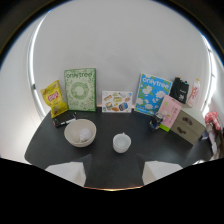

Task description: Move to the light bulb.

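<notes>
A beige bowl stands on the dark table, ahead and a little left of my fingers. Inside it lies a white rounded thing that looks like the light bulb; its shape is hard to make out. A small white cup sits just beyond the gap between my fingers. My gripper is open, its two white fingers wide apart over the table's near edge with nothing between them.
Along the back wall stand a yellow snack bag, a green box, a picture card, a blue box, a pink box, a black pouch and a white bottle. A tan box sits at the right.
</notes>
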